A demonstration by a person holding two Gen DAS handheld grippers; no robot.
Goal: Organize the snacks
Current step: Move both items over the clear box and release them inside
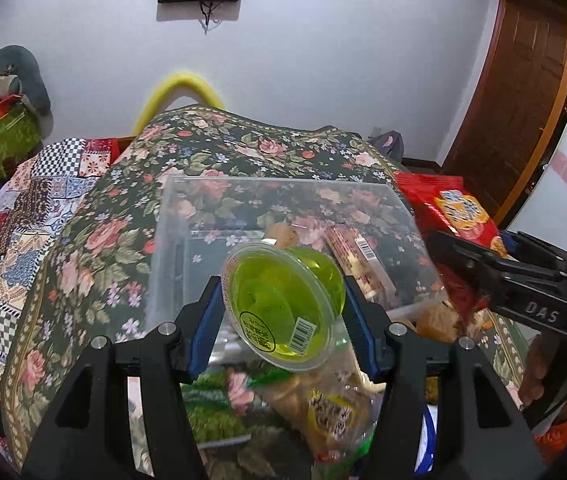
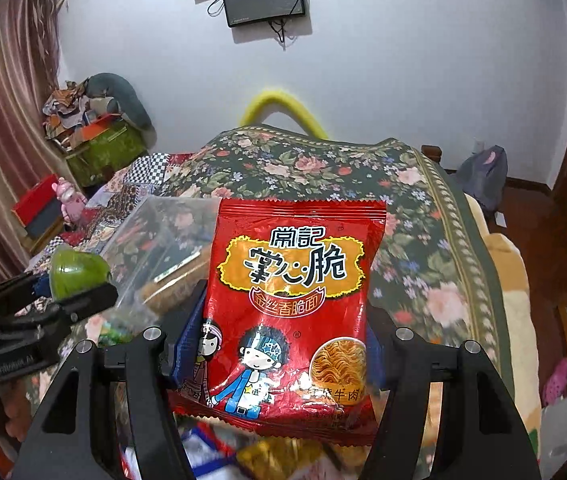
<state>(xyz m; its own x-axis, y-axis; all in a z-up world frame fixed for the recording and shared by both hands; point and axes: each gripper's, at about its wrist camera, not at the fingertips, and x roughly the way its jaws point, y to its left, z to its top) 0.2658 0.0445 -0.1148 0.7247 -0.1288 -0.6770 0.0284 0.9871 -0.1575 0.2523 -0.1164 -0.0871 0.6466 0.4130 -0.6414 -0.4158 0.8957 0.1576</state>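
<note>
The left gripper (image 1: 283, 304) clamps a green jelly cup (image 1: 283, 300) between its 2 blue pads, tilted, over a clear bin (image 1: 187, 216) on the floral bed (image 1: 95, 240) — wrapped snacks lie inside the bin. The right gripper (image 2: 279, 340) grips a red noodle packet (image 2: 291, 304) upright, just beside the bin — loose packets (image 2: 275, 456) blur below.

The clear bin (image 1: 283, 216) sits on the bedspread (image 1: 83, 248), snack packets (image 1: 359, 260) inside.
</note>
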